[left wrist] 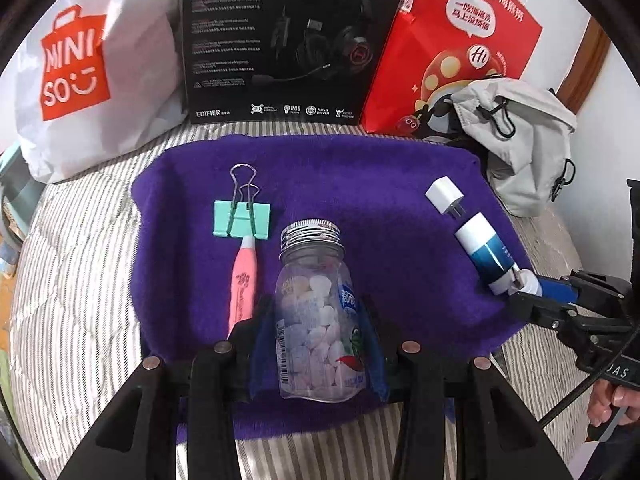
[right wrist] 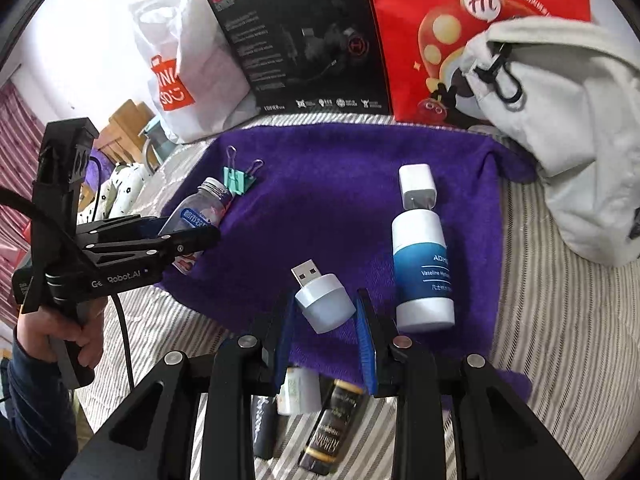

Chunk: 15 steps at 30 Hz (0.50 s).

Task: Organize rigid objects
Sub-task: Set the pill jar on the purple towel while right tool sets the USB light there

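A clear bottle of white candies (left wrist: 316, 320) sits between the blue pads of my left gripper (left wrist: 316, 304), which is shut on it, its threaded neck pointing away. On the purple cloth (left wrist: 360, 184) lie a mint binder clip (left wrist: 242, 218), a pink pen (left wrist: 242, 280), a white charger plug (left wrist: 444, 196) and a blue-and-white lotion bottle (left wrist: 486, 252). My right gripper (right wrist: 324, 312) is shut on a white USB night light (right wrist: 324, 300), just left of the lotion bottle (right wrist: 424, 268). The left gripper (right wrist: 200, 236) shows at the cloth's left edge.
A white Miniso bag (left wrist: 76, 76), a black headset box (left wrist: 288, 40), a red paper bag (left wrist: 452, 40) and a grey pouch (left wrist: 524, 140) line the far side of the striped bedding (left wrist: 80, 280). A black-gold tube (right wrist: 332, 428) and small items lie under the right gripper.
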Tool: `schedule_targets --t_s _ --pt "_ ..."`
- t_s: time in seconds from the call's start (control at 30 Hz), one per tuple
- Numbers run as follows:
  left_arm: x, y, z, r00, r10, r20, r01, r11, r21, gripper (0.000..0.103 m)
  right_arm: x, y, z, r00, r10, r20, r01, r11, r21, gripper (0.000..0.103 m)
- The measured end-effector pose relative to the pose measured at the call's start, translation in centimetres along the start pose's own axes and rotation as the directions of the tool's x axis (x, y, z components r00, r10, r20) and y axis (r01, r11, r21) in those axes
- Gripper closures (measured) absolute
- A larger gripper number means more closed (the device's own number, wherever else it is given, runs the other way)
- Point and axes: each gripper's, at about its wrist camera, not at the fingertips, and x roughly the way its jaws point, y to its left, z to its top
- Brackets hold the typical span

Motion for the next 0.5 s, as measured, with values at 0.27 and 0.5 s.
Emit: schedule_targets --t_s 0.27,0.5 --pt "2.3 -0.7 0.4 0.999 0.007 -0.042 -0.005 0.999 0.037 0.064 1.9 -0.8 0.4 1.000 -0.004 -0.028 0.005 1.000 0.009 0.074" --pt "3.8 -1.1 0.4 0.998 0.028 -0.057 -0.023 0.996 0.083 0.064 2.7 -1.0 0.4 0.999 -0.007 -0.042 0.007 1.000 0.009 0.074"
